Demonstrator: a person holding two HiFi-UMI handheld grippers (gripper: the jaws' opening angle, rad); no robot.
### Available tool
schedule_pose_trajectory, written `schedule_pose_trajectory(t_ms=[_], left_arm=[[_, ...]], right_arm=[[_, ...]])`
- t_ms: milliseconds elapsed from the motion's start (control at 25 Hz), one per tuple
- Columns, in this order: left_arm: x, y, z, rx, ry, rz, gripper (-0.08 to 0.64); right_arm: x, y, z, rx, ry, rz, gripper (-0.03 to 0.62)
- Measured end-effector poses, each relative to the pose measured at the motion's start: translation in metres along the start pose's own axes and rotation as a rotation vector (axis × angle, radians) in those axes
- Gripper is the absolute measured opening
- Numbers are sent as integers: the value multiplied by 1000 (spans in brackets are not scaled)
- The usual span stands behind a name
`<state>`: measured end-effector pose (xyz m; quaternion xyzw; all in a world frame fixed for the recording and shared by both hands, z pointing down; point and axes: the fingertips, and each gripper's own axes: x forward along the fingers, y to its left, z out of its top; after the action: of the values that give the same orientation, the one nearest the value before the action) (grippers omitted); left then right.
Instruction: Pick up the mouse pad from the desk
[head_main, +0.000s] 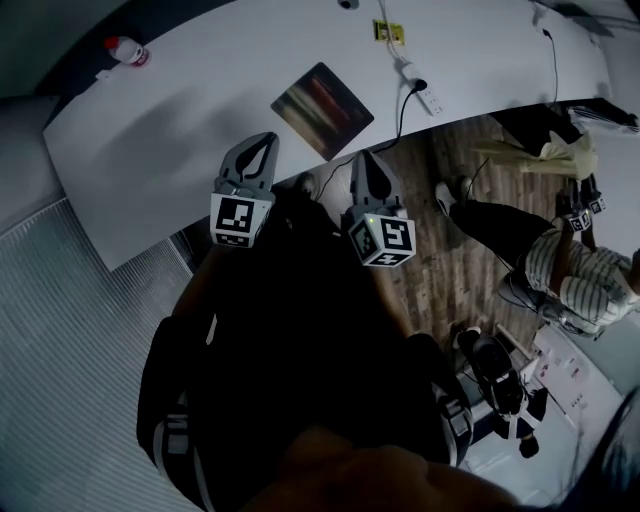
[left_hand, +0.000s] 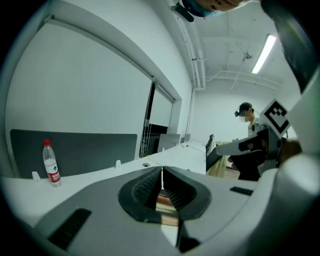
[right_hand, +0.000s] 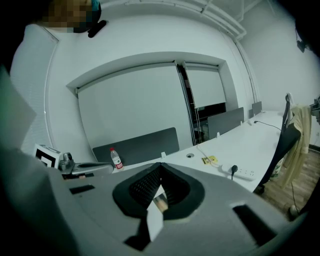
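Nearest, on the near side of the mouse pad (head_main: 322, 108) in the head view: two tools side by side, both aimed toward it. Clenched tip to tip, with nothing between the jaws, the left hand-held gripper (head_main: 267, 142), over the tabletop (head_main: 180, 120) edge, left of the pad's near corner and apart from it. Same closed state in the left gripper view, with a sliver of the pad showing through the gap beneath the jaws. Likewise clenched and empty, the right hand-held gripper (head_main: 363, 156), just right of the pad's near corner, not touching it; tips meeting in the right gripper view too.

Next, the pad itself: flat on the white tabletop, close to the near edge, dark with coloured streaks, gripped by nothing.

Beyond the pad, to its right: a white power strip (head_main: 426, 95) with a black cable. Further back: a yellow tag (head_main: 389, 32). Far to the pad's left, at the tabletop's back corner: a red-capped bottle (head_main: 126, 50). Right of the pad, off the tabletop: a person (head_main: 570, 275) in a striped top, over a wooden floor (head_main: 440, 270).
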<state>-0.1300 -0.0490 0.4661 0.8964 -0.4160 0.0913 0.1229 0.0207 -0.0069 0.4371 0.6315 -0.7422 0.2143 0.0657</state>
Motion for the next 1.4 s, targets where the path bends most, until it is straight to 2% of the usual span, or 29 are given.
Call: schedule_pose_trajectory(t_ms=[320,640,840,1040,1120,1200,1320,1400], left_arm=[[34,3,-21,22,81,25,7],[77,-2,-20,11,106,81,7],[109,4,-55,18,228,101,8],[138,5,-93,-39,362,40,13],[147,5,-111,-38,425,12,117],[155,9,-131,-8,483,-2,170],[171,18,-152,74,522,-19,217],[180,19,-164,102,568,-38,227]], right_arm=[[19,-17,9,-4,-7,45,0],[47,-69,20,-34,48,89,0],[63,-102,16,-63,98,82,0],[75,-111,8,-48,111,87,0],[78,-114,5,-50,118,84,0],[80,-118,0,-45,126,80,0],[84,-120,-3,-26,131,81,0],[85,-123,-5,-17,137,85,0]])
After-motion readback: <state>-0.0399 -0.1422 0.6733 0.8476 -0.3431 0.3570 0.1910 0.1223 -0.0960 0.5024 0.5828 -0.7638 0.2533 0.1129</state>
